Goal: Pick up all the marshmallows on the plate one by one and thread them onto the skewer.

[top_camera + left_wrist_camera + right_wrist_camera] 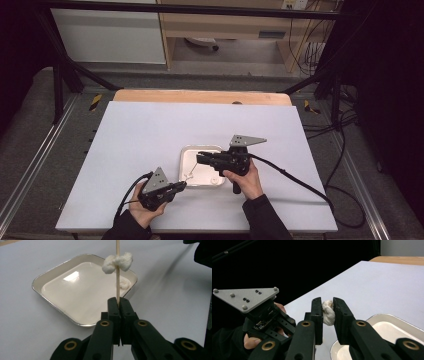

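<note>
The left gripper [119, 302] is clamped on a thin wooden skewer [117, 287] that stands up out of its jaws, one white marshmallow [117, 262] already threaded on it. Beyond, over the metal tray [184, 155], the right gripper [327, 305] pinches a second marshmallow piece [328, 313]. That piece must travel toward the skewer's free tip and down along its length.

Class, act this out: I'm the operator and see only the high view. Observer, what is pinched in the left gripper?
Observer: The left gripper is shut on a thin wooden skewer, with a threaded white puff on it.
Operator: And the right one?
Observer: The right gripper grips a second white puff between its pads.
Operator: Anything left in the tray?
Observer: A loose white puff lies in the metal tray, close to its rim.
</note>
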The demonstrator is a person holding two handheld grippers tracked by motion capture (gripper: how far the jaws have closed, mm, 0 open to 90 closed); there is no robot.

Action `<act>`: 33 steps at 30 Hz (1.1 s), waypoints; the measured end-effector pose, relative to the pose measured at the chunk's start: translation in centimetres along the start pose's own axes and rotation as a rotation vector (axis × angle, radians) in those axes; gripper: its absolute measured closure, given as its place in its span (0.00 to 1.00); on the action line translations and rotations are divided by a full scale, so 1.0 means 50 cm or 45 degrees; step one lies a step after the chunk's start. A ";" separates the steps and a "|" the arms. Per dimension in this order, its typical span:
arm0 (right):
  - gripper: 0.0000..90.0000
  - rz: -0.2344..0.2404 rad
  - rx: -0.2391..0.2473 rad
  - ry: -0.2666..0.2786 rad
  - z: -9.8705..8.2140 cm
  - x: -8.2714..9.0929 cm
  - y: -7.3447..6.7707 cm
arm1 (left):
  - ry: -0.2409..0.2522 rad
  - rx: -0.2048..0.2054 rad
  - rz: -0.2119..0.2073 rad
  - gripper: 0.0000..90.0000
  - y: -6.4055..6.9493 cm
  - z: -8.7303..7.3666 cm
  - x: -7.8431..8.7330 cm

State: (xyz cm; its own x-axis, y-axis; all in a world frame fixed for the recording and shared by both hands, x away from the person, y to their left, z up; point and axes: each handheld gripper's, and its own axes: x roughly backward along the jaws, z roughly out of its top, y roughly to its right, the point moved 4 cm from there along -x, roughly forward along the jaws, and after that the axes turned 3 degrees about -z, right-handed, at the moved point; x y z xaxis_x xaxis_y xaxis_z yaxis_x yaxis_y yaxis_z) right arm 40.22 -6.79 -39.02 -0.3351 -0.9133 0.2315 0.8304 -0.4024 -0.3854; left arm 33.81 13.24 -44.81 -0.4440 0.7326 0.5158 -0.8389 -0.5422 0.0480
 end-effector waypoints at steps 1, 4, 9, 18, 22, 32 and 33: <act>0.89 0.001 -0.001 0.000 -0.002 -0.001 -0.001 | -0.003 0.000 -0.001 0.99 0.000 -0.001 0.000; 0.90 0.005 -0.001 -0.006 -0.006 -0.003 -0.002 | -0.005 -0.006 0.000 0.99 0.001 0.000 0.000; 0.90 0.006 -0.001 -0.018 -0.011 -0.005 -0.003 | 0.002 -0.001 -0.001 0.99 0.001 0.000 0.001; 0.86 0.034 -0.022 -0.117 -0.050 -0.032 -0.005 | 0.020 0.006 0.006 0.98 0.001 0.008 0.001; 0.81 0.025 -0.019 -0.119 -0.055 -0.035 -0.005 | 0.017 0.018 0.005 0.98 -0.001 0.007 -0.002; 0.39 -0.090 0.056 -0.113 -0.031 -0.005 -0.005 | 0.024 0.049 0.019 0.98 -0.014 0.002 0.005; 0.36 -0.115 0.067 -0.122 -0.030 -0.002 -0.003 | 0.025 0.052 0.022 0.98 -0.015 0.002 0.005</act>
State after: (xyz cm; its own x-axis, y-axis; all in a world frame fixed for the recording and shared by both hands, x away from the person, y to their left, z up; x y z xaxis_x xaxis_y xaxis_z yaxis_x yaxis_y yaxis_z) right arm 39.44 -6.75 -40.32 -0.3676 -0.8621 0.3488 0.8216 -0.4768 -0.3125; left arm 34.35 13.79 -44.62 -0.4647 0.7306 0.5002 -0.8177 -0.5709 0.0742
